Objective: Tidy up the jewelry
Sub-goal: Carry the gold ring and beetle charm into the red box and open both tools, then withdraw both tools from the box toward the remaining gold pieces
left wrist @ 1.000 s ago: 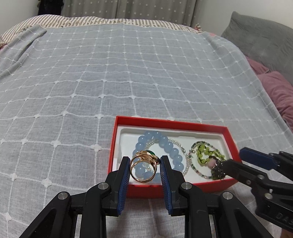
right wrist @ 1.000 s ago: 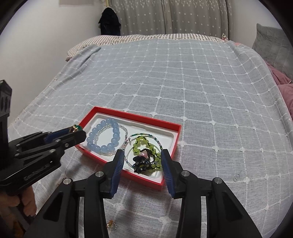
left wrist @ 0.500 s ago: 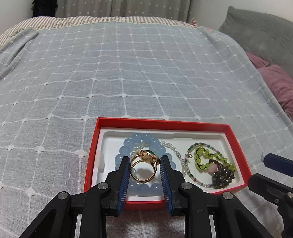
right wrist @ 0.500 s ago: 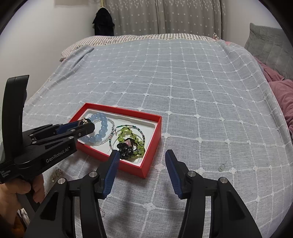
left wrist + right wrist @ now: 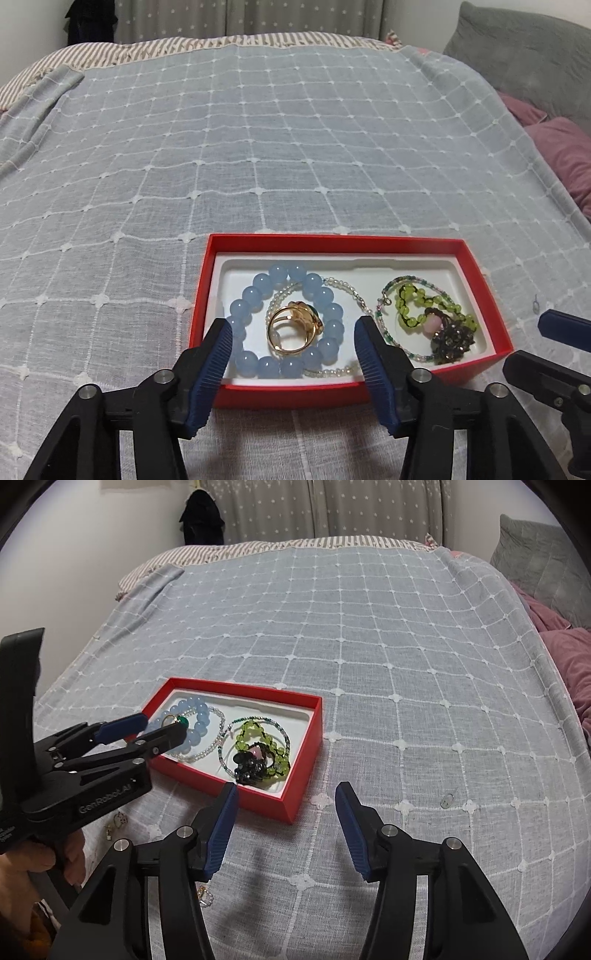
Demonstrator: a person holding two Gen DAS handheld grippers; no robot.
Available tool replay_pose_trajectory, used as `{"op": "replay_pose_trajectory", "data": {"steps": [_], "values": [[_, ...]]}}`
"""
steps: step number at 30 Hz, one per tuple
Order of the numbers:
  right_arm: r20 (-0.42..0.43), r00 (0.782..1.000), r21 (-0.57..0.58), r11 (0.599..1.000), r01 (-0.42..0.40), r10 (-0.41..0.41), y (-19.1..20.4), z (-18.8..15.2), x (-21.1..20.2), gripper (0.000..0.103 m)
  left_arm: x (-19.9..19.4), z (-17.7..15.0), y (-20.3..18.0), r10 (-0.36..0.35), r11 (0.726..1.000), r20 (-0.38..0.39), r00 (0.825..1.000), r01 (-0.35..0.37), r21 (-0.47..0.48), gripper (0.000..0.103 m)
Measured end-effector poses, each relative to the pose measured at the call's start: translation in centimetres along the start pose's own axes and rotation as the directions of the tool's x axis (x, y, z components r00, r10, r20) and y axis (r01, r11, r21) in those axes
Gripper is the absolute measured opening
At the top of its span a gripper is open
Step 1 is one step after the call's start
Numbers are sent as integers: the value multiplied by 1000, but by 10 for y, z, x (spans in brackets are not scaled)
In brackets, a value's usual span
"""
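Observation:
A red jewelry box with a white liner lies on the bed; it also shows in the right wrist view. In it lie a blue bead bracelet, a gold ring with a green stone inside the bracelet's loop, a pearl strand, a green bead bracelet and a dark flower piece. My left gripper is open and empty, its jaws wide on either side of the ring, over the box's near edge. My right gripper is open and empty, just right of the box's near corner.
A grey checked bedspread covers the bed. Small loose jewelry pieces lie on it near the front left and one small piece to the right. Purple and grey pillows lie at the right.
My left gripper has opened and let go of the gold ring, which now lies in the box inside the blue bracelet. My right gripper has drawn back to the right, open.

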State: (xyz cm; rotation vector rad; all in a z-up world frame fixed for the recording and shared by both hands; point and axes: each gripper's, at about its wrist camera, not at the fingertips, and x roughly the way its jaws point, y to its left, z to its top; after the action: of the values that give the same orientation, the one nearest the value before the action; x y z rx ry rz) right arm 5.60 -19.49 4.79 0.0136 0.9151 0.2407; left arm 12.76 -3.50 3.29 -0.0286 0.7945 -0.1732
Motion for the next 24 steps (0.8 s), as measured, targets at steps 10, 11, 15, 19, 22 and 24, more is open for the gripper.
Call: {"op": "replay_pose_trajectory", "data": {"steps": [10,11,15,19,22,24], "values": [[-32,999,31,999,15,-14,-1,-13,-12,63,-25,-18,0,14,1000,-56,998,-13,26,86],[-36,999,34,999,16,-15,0,-14,-12,64,-26,-21,1,15,1000,-61,998,-13,27,88],[-55,998,39,999,20,-17,1,-20,-13,67,-31,-33,4,8,1000,-101,995,-5,28,96],[-87,996,50,999,12,-7,2,-28,-11,77,-33,-46,11,20,999,-140,990,-15,37,99],[-101,995,41,999,21,-16,4,-35,-10,84,-33,-55,16,42,999,-167,985,-36,41,100],[-108,994,26,999,33,-30,6,-39,-9,89,-33,-61,21,46,999,-184,982,-40,37,101]]}}
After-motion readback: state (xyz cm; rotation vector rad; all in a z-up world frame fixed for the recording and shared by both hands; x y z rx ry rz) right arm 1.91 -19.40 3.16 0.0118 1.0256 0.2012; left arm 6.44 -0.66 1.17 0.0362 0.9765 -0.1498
